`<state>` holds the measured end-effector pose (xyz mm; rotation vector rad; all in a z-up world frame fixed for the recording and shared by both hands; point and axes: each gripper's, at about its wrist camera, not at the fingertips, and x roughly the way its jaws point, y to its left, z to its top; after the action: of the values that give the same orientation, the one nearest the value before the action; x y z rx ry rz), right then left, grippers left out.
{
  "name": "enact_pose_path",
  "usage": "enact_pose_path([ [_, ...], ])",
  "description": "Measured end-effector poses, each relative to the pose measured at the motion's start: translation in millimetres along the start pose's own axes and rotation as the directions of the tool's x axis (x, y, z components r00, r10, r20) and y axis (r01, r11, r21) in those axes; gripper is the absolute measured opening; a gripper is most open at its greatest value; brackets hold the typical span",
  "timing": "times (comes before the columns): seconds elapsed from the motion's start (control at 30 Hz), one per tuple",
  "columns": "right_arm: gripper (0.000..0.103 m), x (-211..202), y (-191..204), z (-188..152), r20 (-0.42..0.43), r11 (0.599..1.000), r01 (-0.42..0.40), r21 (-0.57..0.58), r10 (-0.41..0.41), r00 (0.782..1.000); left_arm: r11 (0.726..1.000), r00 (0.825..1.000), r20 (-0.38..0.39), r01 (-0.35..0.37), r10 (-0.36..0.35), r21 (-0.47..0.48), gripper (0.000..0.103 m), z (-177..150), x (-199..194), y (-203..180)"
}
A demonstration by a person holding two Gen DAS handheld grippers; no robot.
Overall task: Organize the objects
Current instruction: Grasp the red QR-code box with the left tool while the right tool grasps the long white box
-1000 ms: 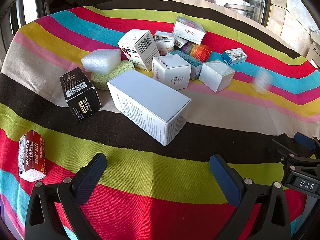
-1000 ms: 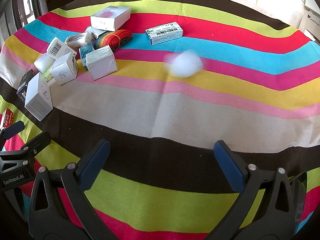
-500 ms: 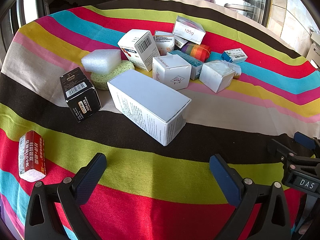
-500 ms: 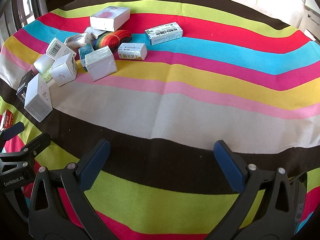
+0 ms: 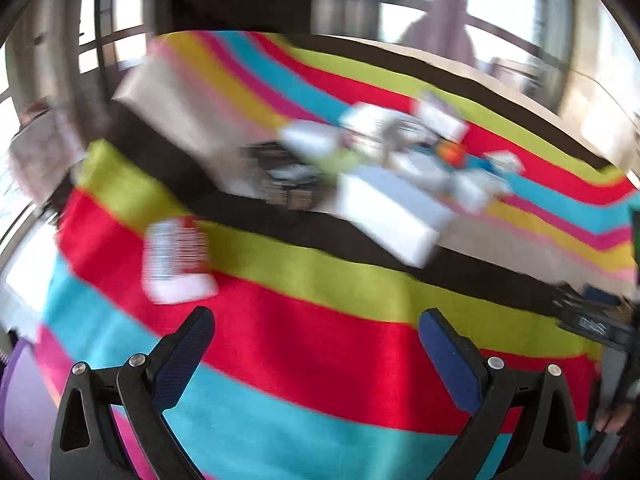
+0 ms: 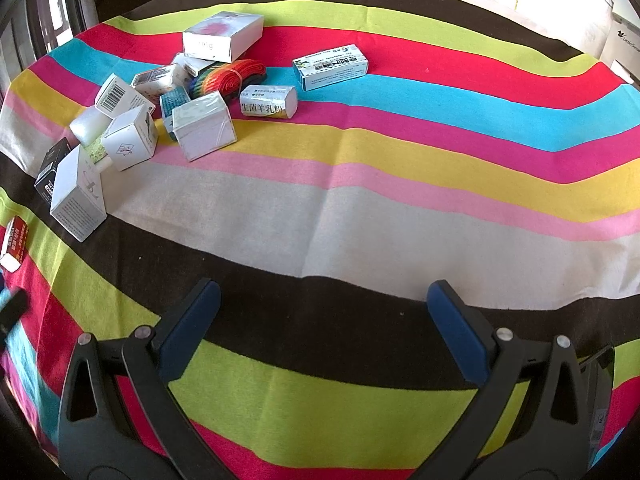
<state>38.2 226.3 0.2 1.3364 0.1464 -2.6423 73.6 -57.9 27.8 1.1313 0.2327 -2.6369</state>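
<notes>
Swinging left since half a second ago, the left view is now motion-blurred, with the red packet [image 5: 178, 258] nearer its centre. That packet lies alone on the striped cloth [image 6: 360, 208], apart from the box cluster [image 6: 160, 112], where the small white packet [image 6: 269, 102] rests beside the rainbow roll [image 6: 224, 78]. Left hand-held gripper [image 5: 316, 340] and right hand-held gripper [image 6: 324, 308] both hover wide, holding nothing.
</notes>
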Motion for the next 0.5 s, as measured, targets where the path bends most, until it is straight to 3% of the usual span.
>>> enact_pose_path([
  [0.1,0.103,0,0,0,0.000,1.000,0.000,0.000,0.000,1.000,0.995,0.998,-0.014,-0.070,0.069,-0.077,0.103,9,10,36],
  [0.27,0.103,0,0,0,0.000,1.000,0.000,0.000,0.000,1.000,0.988,0.995,-0.051,-0.087,0.081,-0.129,0.102,26,37,72],
  [0.37,0.103,1,-1,0,0.000,1.000,0.000,0.000,0.000,1.000,0.987,0.994,-0.084,-0.080,0.069,-0.140,0.085,32,55,78],
  [0.43,0.103,1,-1,0,0.000,1.000,0.000,0.000,0.000,1.000,0.985,0.993,-0.083,-0.093,0.082,-0.144,0.055,33,61,78],
  [0.5,0.103,1,-1,0,0.000,1.000,0.000,0.000,0.000,1.000,0.988,0.996,-0.076,-0.063,0.053,-0.138,0.043,35,59,74],
])
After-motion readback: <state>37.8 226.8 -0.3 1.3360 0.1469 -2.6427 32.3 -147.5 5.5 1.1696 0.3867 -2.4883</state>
